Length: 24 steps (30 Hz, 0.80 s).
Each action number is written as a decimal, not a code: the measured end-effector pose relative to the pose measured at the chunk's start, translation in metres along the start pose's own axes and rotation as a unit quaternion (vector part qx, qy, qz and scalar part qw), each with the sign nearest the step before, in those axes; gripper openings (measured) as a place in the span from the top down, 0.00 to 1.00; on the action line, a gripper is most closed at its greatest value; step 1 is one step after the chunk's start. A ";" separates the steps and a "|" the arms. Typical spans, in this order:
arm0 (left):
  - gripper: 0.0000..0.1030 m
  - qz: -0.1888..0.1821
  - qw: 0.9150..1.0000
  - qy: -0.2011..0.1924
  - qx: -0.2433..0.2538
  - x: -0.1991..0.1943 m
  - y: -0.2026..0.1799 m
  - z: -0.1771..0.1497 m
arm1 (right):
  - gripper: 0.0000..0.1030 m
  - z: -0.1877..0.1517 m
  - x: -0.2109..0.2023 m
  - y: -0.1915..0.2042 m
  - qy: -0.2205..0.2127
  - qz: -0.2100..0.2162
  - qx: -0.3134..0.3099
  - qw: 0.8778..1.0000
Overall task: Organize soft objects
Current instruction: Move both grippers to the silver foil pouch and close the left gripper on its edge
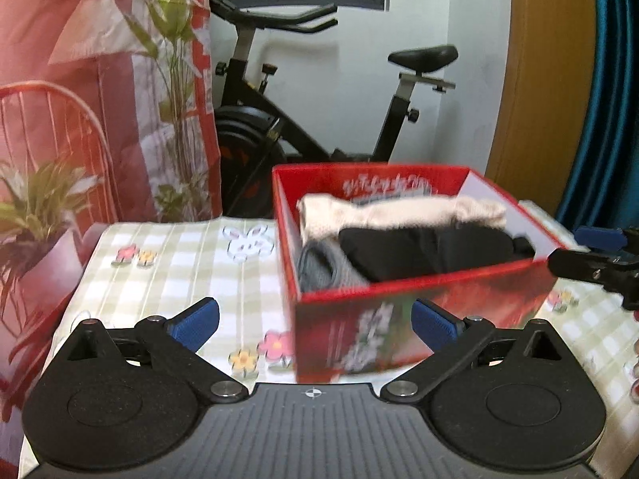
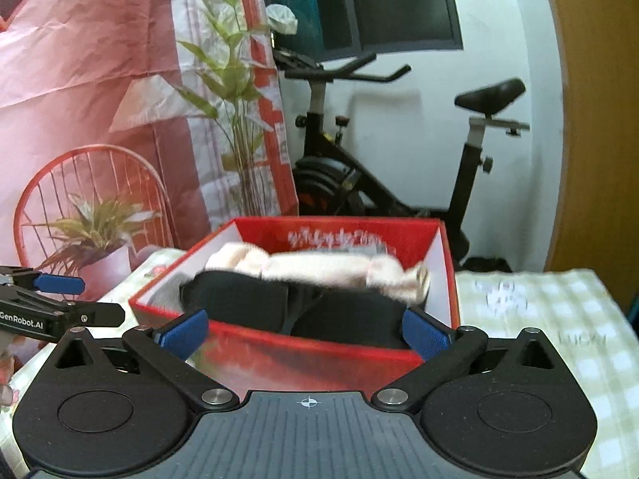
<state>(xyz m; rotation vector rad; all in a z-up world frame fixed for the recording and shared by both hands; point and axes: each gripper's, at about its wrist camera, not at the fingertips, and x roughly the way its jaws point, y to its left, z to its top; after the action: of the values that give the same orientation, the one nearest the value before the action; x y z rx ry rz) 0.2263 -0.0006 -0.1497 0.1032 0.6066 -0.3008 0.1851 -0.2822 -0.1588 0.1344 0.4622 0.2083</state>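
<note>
A red cardboard box [image 1: 415, 285] stands on the checked tablecloth [image 1: 179, 271]. Inside it lie a cream knit [image 1: 399, 209], a black cloth [image 1: 431, 251] and a grey knit [image 1: 319, 269]. My left gripper [image 1: 315, 325] is open in front of the box's near left corner, with nothing between its blue pads [image 1: 195, 323]. In the right wrist view the same box [image 2: 447, 275] holds the cream knit [image 2: 319, 267] over the black cloth [image 2: 239, 299]. My right gripper [image 2: 305, 335] is open before the box's near wall, its pads pressing on nothing. Each gripper shows at the edge of the other's view.
A black exercise bike [image 1: 303, 119] stands behind the table against the white wall. A red printed backdrop with plants [image 1: 80, 99] hangs on the left. A wooden door [image 2: 599, 159] is on the right. The tablecloth [image 2: 539, 319] stretches right of the box.
</note>
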 end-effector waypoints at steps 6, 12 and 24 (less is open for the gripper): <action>0.00 -0.012 0.999 0.049 -0.010 0.015 0.003 -0.027 | 0.00 -0.032 0.008 -0.002 0.041 -0.002 0.016 0.999; 0.01 -0.019 0.996 0.078 -0.028 0.032 0.002 -0.044 | 0.00 -0.062 0.027 0.001 0.081 -0.011 0.018 0.996; 0.03 -0.022 0.991 0.126 -0.042 0.060 0.002 -0.066 | 0.01 -0.091 0.062 0.010 0.127 -0.007 0.002 0.992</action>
<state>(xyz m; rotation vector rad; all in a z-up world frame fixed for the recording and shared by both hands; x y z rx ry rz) 0.2378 -0.0019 -0.2382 0.0465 0.8724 -0.3064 0.1962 -0.2505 -0.2646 0.1084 0.7157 0.2128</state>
